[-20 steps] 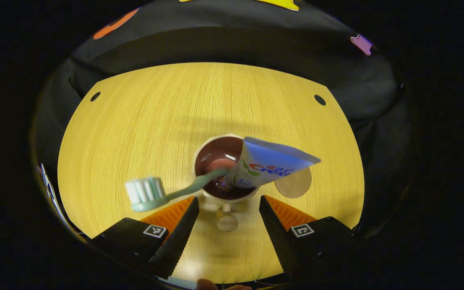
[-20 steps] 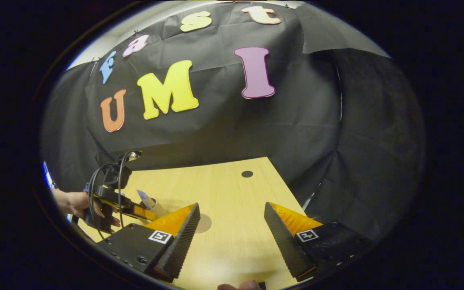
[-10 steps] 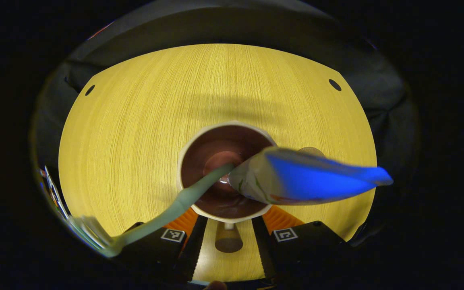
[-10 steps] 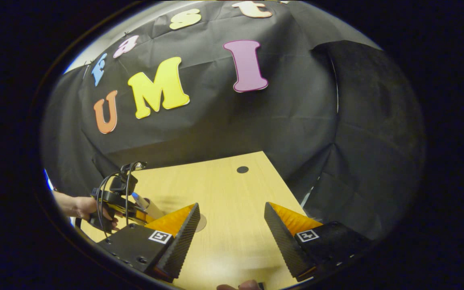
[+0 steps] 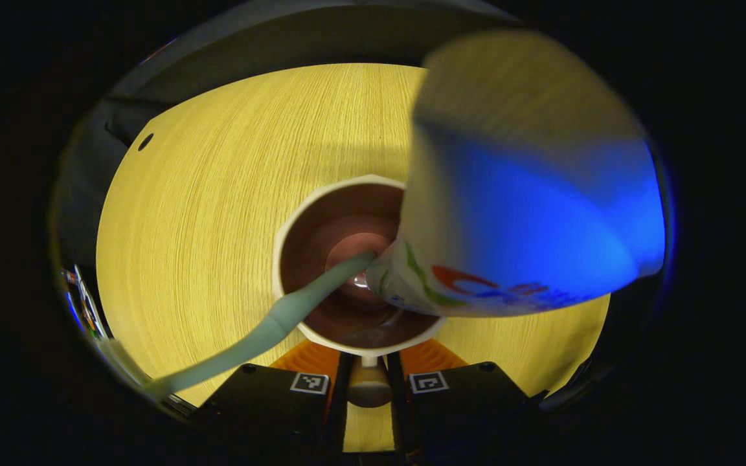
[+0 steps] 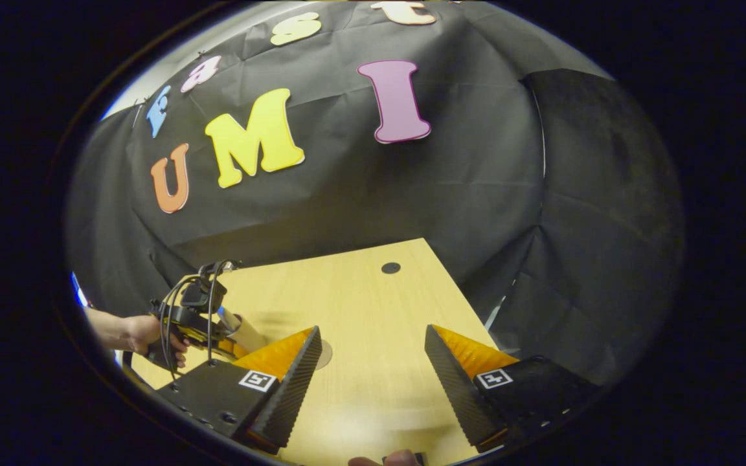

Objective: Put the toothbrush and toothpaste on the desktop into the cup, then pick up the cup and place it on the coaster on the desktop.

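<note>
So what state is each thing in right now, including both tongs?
cup: upright, its handle gripped by the left tongs
toothbrush: leaning in the cup
toothpaste: standing in the cup, tilted
left tongs: shut on the handle
right tongs: open, holding nothing
coaster: bare

Wood-grain desktop — glossy cup

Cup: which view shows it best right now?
Left gripper view. The cup sits centred and close, looking down into its rim and dark inside, with the toothbrush and toothpaste leaning in it and the left gripper closed on its handle. The right gripper view gives only a small, distant sliver of its side.
</note>
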The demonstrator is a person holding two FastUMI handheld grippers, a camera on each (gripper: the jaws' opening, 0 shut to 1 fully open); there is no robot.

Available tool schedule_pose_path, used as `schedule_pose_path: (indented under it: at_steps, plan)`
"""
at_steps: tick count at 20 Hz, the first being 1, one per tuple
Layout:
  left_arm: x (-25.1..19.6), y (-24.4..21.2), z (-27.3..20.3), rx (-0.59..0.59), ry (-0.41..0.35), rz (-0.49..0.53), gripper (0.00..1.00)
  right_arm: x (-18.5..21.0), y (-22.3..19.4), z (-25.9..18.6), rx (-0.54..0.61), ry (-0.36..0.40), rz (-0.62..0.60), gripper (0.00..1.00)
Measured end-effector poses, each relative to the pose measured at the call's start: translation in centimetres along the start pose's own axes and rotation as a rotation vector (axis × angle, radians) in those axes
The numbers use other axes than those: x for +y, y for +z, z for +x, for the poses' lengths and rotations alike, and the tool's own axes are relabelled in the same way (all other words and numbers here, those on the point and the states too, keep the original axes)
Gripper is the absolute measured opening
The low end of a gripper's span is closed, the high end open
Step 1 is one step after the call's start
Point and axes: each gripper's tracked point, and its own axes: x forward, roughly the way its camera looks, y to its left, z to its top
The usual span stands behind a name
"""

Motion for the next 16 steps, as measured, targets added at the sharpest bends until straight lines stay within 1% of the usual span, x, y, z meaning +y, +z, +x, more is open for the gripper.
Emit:
schedule_pose_path:
  at_steps: [1, 2, 6, 7, 8, 9, 10, 11, 12, 16]
  plan:
    - [-0.1, 0.3, -0.8, 0.002, 0.003, 0.000, 0.31, 0.0, -0.1, -0.1, 0.004, 0.002, -0.002, 0.93]
    - [-0.3, 0.5, -1.6, 0.003, 0.004, 0.000, 0.30, 0.2, -0.4, -0.1, 0.012, 0.005, -0.005, 0.96]
    - [-1.0, 1.7, -5.1, 0.003, -0.001, -0.015, 0.30, 0.6, -1.0, -0.6, 0.030, 0.005, -0.028, 0.96]
    - [-1.2, 2.0, -6.0, 0.004, -0.004, -0.025, 0.30, 0.7, -1.0, -0.7, 0.029, 0.008, -0.033, 0.93]
    - [-1.3, 2.2, -7.1, 0.007, -0.007, -0.038, 0.30, 0.8, -1.2, -0.9, 0.030, 0.008, -0.038, 0.96]
    - [-1.5, 2.5, -8.1, 0.007, -0.010, -0.048, 0.30, 0.8, -1.2, -1.0, 0.027, 0.009, -0.043, 0.93]
    - [-1.6, 2.9, -9.3, 0.004, -0.013, -0.054, 0.30, 0.9, -1.2, -1.1, 0.027, 0.009, -0.044, 0.93]
    - [-1.7, 3.3, -10.5, -0.001, -0.014, -0.061, 0.30, 1.0, -1.1, -1.1, 0.028, 0.015, -0.040, 0.96]
    - [-1.7, 3.9, -11.8, -0.008, -0.014, -0.067, 0.30, 1.2, -1.3, -1.3, 0.029, 0.019, -0.038, 0.93]
    - [-1.7, 6.4, -16.9, -0.029, -0.002, -0.079, 0.30, 2.1, -1.3, -1.2, 0.028, 0.037, -0.047, 0.93]
